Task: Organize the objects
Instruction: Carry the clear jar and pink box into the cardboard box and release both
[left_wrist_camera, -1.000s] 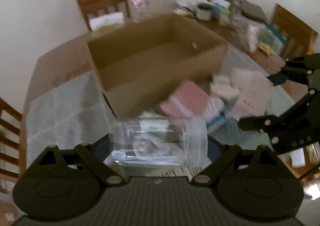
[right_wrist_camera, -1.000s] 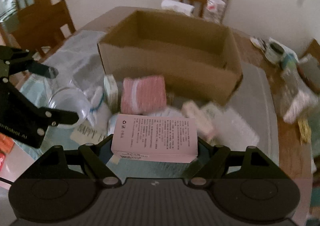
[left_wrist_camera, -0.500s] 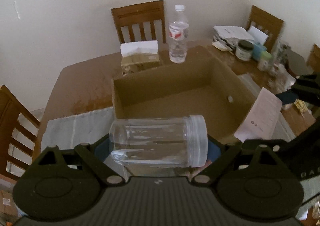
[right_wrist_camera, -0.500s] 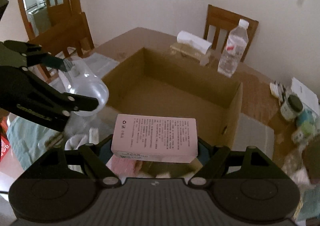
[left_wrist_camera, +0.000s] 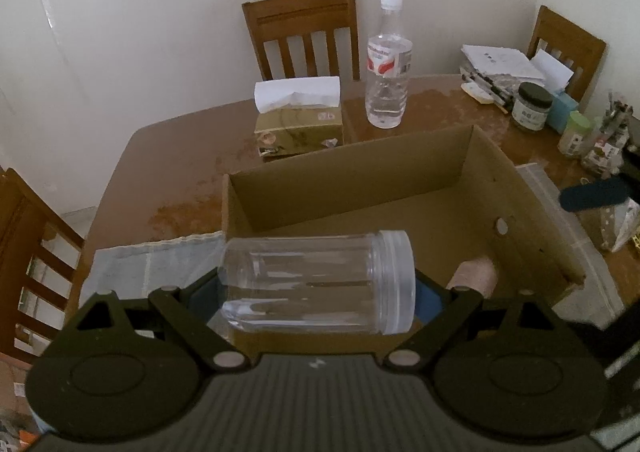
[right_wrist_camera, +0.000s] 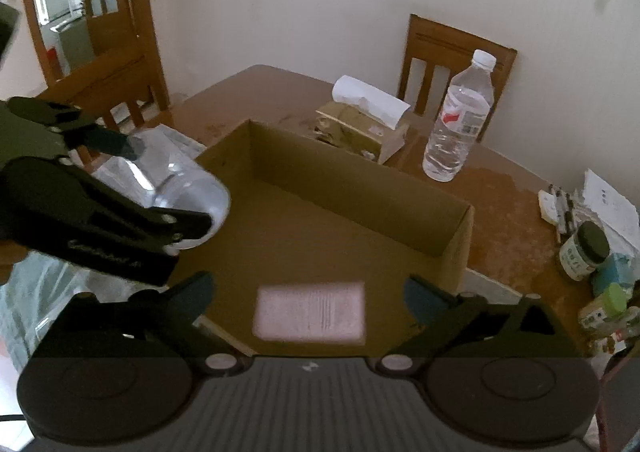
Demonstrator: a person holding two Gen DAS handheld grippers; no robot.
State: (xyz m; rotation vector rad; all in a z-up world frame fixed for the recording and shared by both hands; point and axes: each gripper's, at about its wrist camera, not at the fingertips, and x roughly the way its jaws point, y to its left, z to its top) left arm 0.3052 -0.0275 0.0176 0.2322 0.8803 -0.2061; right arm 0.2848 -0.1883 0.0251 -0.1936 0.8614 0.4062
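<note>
Two things go in the cardboard box [right_wrist_camera: 456, 236]: your right gripper [right_wrist_camera: 308, 298] is opening wide, dropping the pink box [right_wrist_camera: 310, 312], so next let your left gripper [left_wrist_camera: 316, 288] release its clear jar [left_wrist_camera: 316, 280].

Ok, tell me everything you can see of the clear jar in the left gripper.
The clear jar looks like transparent plastic, cylindrical, empty, with a ribbed screw lid on its right end. It lies on its side, clamped end to end between the left gripper's blue-padded fingers, above the near-left edge of the open cardboard box.

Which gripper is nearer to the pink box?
Right. The right gripper is opening directly above the pink box, which is free between its fingers; the left gripper is farther left.
</note>
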